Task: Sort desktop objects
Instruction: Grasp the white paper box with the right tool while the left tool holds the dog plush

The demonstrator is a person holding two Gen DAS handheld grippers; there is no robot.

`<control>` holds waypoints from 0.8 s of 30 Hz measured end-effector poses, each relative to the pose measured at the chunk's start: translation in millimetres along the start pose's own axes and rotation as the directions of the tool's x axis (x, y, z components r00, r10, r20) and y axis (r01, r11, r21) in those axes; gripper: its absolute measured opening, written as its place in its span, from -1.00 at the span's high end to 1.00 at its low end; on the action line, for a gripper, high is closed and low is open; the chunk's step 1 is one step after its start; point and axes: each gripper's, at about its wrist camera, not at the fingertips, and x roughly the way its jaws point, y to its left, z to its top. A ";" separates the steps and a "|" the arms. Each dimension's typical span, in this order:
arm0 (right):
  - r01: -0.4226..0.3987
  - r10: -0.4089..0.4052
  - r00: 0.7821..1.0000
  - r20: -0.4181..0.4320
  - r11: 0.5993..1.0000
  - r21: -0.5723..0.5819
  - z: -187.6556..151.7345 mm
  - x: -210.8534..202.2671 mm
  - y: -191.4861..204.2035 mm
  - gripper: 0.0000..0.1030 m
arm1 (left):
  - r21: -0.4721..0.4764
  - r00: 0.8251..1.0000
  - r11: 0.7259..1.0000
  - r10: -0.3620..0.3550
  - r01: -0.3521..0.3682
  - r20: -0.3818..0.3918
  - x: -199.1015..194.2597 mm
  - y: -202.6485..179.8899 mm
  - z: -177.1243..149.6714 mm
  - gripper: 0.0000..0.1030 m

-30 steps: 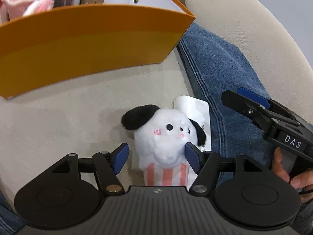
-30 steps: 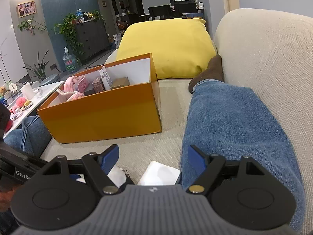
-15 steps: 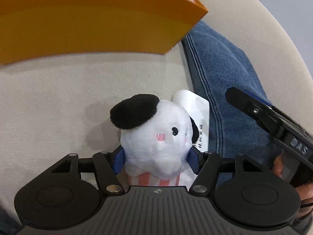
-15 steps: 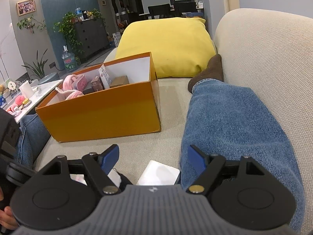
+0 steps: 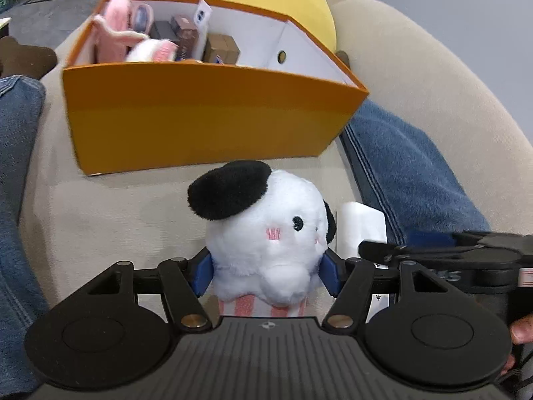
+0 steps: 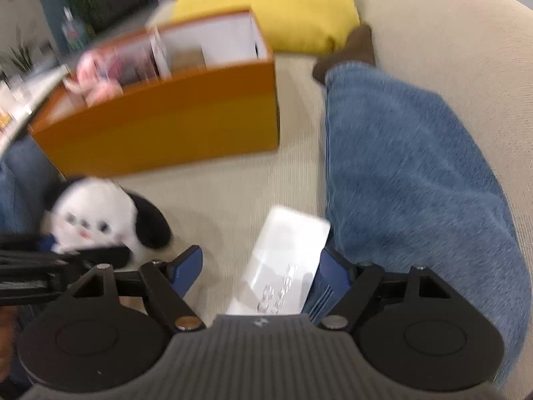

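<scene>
The left wrist view shows the left gripper (image 5: 266, 271) with its blue fingers (image 5: 202, 275) pinching the plush (image 5: 263, 230) at the lower centre; the box (image 5: 206, 113) at the upper centre holds pink plush things (image 5: 116, 38) and small brown cartons (image 5: 221, 48). The blurred right wrist view shows what the plush half hides there: a white packet (image 6: 286, 260) on the sofa (image 6: 226, 193), lying between the spread fingers of the right gripper (image 6: 258, 270), whose jaws have just been opening; its right finger (image 6: 328, 280) is beside the packet's edge, contact unclear. A jeans leg (image 6: 413, 173) fills the right, pressed close to the packet. A yellow cushion (image 6: 266, 3) sits behind the box.
</scene>
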 end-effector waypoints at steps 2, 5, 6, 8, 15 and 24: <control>0.043 -0.042 0.998 -0.046 0.999 0.014 -0.5 8.7 6.4 -0.62 | -0.014 1.000 1.000 -0.004 0.004 0.010 -5.7 5.2 -0.5 -0.43; 0.095 -0.093 0.989 -0.116 0.995 0.018 -3.6 22.4 17.1 -0.64 | -0.029 0.999 0.999 -0.017 0.018 0.028 -13.3 15.1 -2.9 -0.43; 0.114 -0.111 0.986 -0.122 0.993 0.018 -4.5 25.0 19.7 -0.65 | -0.038 0.999 0.999 -0.022 0.023 0.033 -15.1 18.2 -3.9 -0.43; 0.153 -0.148 0.980 -0.134 0.988 0.030 -5.1 32.1 22.5 -0.65 | -0.055 0.999 0.998 -0.032 0.034 0.041 -16.7 21.8 -5.9 -0.43; 0.157 -0.139 0.971 -0.193 0.984 0.083 -4.1 56.5 21.9 -0.70 | -0.095 0.996 0.994 -0.051 0.057 0.066 -24.4 40.2 -6.0 -0.43; -0.047 0.075 0.988 -0.136 0.980 0.194 10.0 55.5 11.6 -0.25 | -0.095 0.999 0.995 -0.026 0.030 0.040 -14.3 43.5 -3.9 -0.43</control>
